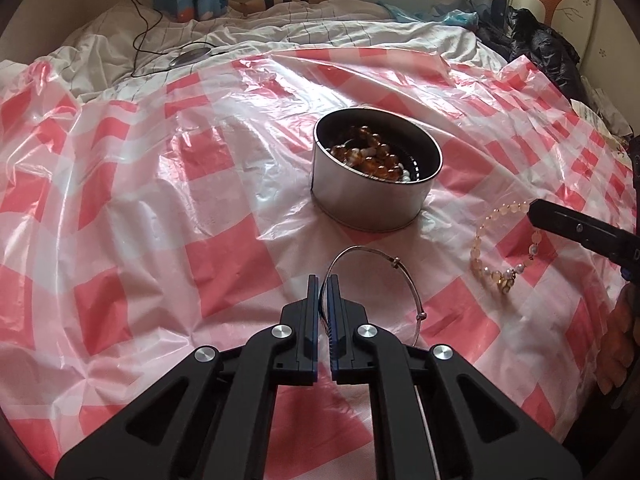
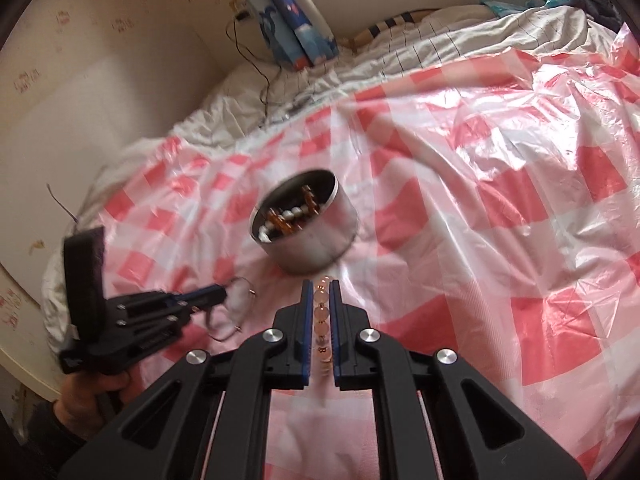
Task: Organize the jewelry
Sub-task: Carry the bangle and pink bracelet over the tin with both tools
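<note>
Left tongs (image 1: 323, 280): clamped on thin wire bangle (image 1: 376, 264); stiff, springy, probably slippery.
Right tongs (image 2: 320, 286): clamped along pale bead bracelet (image 2: 321, 316); limp, light.
Tin (image 1: 376, 188): nearby.

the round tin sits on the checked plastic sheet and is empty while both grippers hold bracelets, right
Not quite: the round tin is not empty. The left wrist view shows amber beads and some white beads inside it. The rest holds: it sits on the checked plastic sheet, the left gripper is shut on the silver bangle, and the right gripper is shut on the pale pink bead bracelet.
</note>
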The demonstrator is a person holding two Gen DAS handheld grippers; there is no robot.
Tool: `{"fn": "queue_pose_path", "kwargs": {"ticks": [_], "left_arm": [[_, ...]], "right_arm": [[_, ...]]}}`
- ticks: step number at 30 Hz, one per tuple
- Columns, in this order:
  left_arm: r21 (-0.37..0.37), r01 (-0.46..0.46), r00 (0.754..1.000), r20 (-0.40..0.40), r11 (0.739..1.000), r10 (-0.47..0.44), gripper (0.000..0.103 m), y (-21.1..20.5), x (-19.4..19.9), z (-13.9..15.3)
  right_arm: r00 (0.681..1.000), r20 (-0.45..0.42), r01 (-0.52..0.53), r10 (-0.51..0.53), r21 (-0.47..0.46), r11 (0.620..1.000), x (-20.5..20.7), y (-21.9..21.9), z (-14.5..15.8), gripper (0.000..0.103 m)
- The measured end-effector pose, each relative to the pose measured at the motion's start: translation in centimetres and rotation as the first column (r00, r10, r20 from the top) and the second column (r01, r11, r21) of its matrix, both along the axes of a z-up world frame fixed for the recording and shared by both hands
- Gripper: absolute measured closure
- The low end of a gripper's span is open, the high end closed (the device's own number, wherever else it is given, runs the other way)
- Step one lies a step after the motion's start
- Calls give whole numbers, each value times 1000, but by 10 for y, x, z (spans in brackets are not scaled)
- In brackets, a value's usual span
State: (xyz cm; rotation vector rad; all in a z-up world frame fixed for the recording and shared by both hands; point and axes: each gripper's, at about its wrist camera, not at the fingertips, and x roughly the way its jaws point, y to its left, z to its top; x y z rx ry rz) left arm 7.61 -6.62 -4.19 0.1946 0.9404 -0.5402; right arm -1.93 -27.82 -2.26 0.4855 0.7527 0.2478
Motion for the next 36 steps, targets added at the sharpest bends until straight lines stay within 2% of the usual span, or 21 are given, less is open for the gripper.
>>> {"fn": "queue_pose_path", "kwargs": {"ticks": [5,11,18,26,36], "left_arm": [[0,1,1000,3,1000,-1,99,-6,1,0],[0,-7,1000,4,1000,7,99,-6,3,-2],[13,-6,1000,-11,1000,6,99,-7,6,-8],[22,2,1000,8,1000,-2,99,-12,4,-4],[8,30,999,21,1000,-31,99,-16,0,9]], "right_arm": [[1000,9,2,-3,48,999,1,-6,2,95],[997,76,-27,17,130,991,-2,-11,11,95],[999,37,-20,16,112,994,3,-10,6,95],[997,68,-41,32,143,989,3,-11,10,95],[996,81,-48,28,267,963,31,-33,15,95]]}}
